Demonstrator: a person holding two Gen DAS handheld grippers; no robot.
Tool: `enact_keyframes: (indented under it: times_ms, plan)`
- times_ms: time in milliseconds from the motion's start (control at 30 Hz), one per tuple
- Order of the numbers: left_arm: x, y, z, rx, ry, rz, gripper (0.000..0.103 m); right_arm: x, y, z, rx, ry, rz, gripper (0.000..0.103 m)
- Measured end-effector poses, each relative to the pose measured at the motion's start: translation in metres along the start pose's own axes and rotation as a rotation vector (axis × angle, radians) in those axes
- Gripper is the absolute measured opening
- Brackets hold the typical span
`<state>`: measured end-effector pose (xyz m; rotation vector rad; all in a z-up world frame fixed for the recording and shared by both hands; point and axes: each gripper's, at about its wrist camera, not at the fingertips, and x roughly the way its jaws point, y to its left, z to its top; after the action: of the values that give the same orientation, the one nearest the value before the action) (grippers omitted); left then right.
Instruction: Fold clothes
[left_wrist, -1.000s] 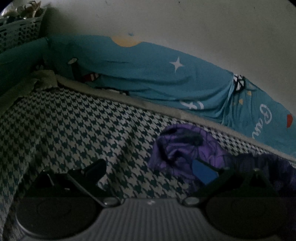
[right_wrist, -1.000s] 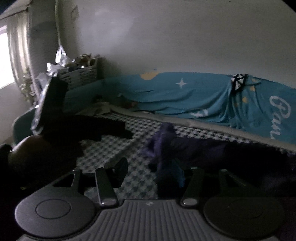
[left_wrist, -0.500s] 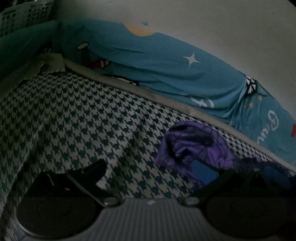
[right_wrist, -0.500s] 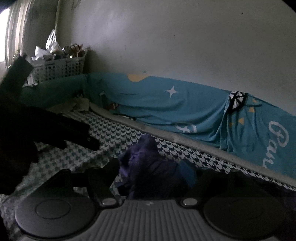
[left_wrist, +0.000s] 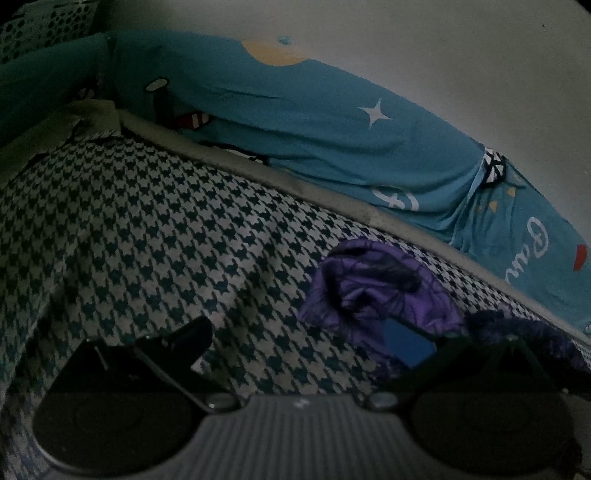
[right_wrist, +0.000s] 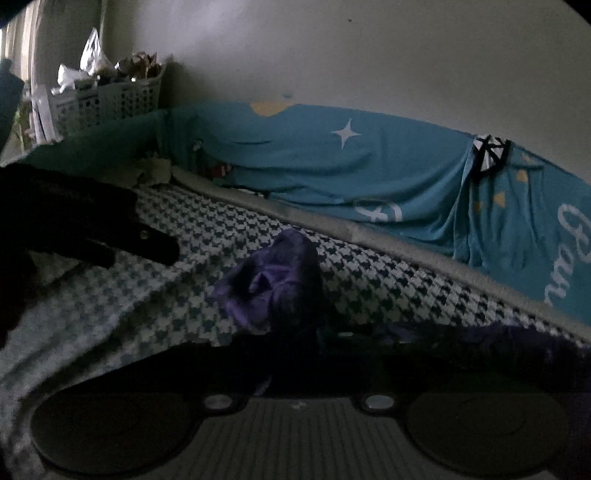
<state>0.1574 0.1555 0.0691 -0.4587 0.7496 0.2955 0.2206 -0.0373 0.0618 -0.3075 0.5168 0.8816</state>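
Note:
A crumpled purple garment lies on the houndstooth bed sheet. In the left wrist view my left gripper stands open low over the sheet, and the blue pad of its right finger is against the garment's near edge. In the right wrist view the garment bunches up just ahead, with a dark part trailing right. My right gripper is lost in shadow under the cloth's edge, so its fingers do not show. The left gripper appears there as a dark shape at the left.
A teal printed sheet hangs along the wall behind the mattress edge. A white plastic basket full of things stands at the back left corner. A pale crumpled cloth lies near that corner.
The right gripper has dropped lower and closer to the purple garment, and its fingers, seen open before, are now lost in shadow. The left gripper has barely shifted and stays open.

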Motion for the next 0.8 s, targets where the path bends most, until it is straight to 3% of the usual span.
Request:
enact_keyframes:
  times_ms: [267,467,633,800]
  plan:
    - [-0.019,-0.011,0.000,0.022,-0.061,-0.034,0.103,-0.059,0.012,-0.018,0.002,-0.002,0.079,0.007]
    - [-0.031,-0.019,-0.009,0.072,-0.088,-0.062,0.103,-0.097,0.052,-0.055,-0.066,0.061,0.182,0.004]
    - [-0.030,-0.025,-0.019,0.090,-0.077,-0.075,0.103,-0.114,0.066,-0.071,-0.105,0.078,0.175,0.004]
    - [-0.025,-0.030,-0.024,0.095,-0.066,-0.084,0.103,-0.119,0.048,-0.063,-0.017,0.042,0.120,0.004]
